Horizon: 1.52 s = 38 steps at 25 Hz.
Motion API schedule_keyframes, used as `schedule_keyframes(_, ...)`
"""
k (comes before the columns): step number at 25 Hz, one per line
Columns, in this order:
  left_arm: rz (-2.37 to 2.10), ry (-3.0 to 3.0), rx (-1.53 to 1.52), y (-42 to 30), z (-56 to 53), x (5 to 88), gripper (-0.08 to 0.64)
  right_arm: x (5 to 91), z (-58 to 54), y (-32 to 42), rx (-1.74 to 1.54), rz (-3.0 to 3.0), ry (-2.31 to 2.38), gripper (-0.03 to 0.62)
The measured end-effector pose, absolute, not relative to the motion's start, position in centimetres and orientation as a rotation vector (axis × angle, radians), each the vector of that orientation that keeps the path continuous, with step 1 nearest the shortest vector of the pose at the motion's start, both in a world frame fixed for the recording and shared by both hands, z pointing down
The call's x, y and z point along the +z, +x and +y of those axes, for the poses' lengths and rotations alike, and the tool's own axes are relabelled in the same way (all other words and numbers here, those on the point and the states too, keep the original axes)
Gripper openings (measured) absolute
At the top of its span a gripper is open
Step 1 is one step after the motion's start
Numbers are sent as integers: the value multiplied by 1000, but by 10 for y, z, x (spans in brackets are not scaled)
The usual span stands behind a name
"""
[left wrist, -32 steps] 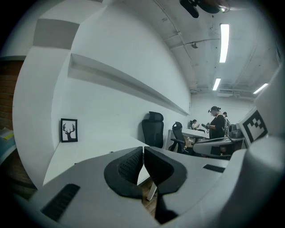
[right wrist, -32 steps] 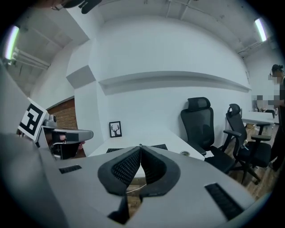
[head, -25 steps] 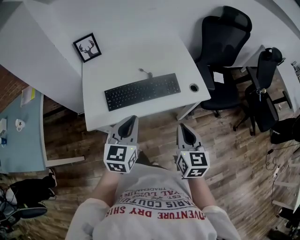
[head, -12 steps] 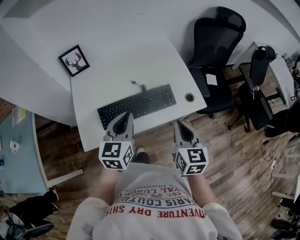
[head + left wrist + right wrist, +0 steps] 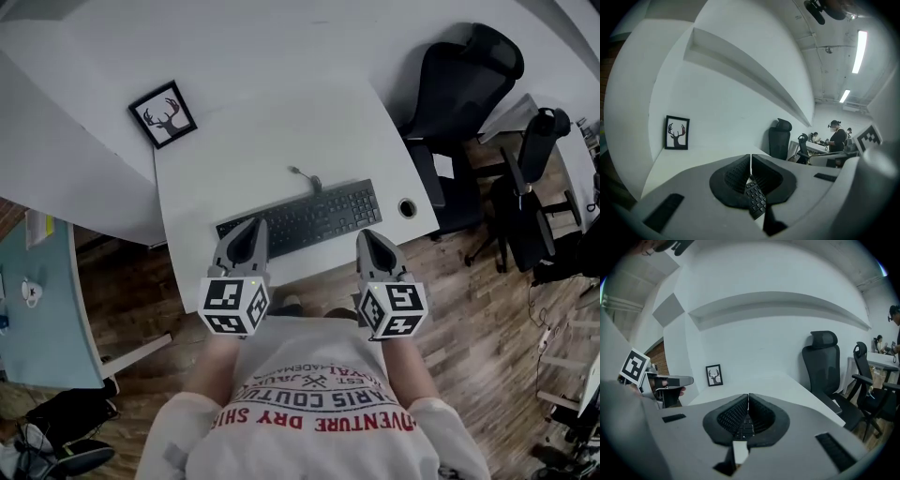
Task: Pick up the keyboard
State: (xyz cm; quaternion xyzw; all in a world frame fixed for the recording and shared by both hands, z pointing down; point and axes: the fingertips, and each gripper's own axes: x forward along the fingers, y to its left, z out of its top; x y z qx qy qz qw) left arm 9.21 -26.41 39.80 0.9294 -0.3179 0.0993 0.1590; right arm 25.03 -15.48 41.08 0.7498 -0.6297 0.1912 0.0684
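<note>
A black keyboard [image 5: 302, 217] lies across the front of the white desk [image 5: 253, 141], its cable [image 5: 305, 175] curling off the back edge. My left gripper [image 5: 248, 231] is shut and empty, its tips over the keyboard's left end. My right gripper [image 5: 367, 240] is also shut and empty, its tips at the keyboard's front right corner. In the left gripper view the jaws [image 5: 750, 164] meet in a thin seam, with keyboard keys [image 5: 755, 199] showing just beneath. The right gripper [image 5: 748, 401] shows the same, with keys [image 5: 745, 427] under its closed jaws.
A framed deer picture [image 5: 163, 114] stands at the desk's back left. A cable hole [image 5: 407, 207] is at the desk's right edge. Black office chairs [image 5: 459, 75] stand to the right on the wooden floor. A light-blue table [image 5: 37, 309] is at far left.
Both grippers have moved forward from over the floor to above the desk's front edge, reaching the keyboard's two ends. Their jaws have stayed shut.
</note>
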Motion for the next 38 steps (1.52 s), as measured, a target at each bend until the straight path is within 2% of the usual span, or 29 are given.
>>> schedule_keyframes(11, -1188, 2502, 313, 48, -306, 421, 31, 435, -210, 286, 611, -1955, 2129, 26)
schedule_keyframes(24, -1464, 2276, 453, 49, -311, 473, 31, 481, -237, 356, 708, -2008, 1885, 26)
schedule_keyframes(35, -1426, 2069, 653, 28, -289, 547, 31, 548, -233, 380, 932, -1991, 1768, 29)
schedule_keyframes(36, -1414, 2053, 664, 25, -288, 553, 31, 554, -233, 379, 945, -1993, 1750, 59)
schedule_keyframes(37, -1412, 2035, 668, 21, -288, 558, 32, 561, -234, 378, 954, -1993, 1726, 157)
schedule_keyframes(38, -1421, 2016, 668, 15, -288, 563, 32, 567, -235, 376, 955, -1989, 1702, 204)
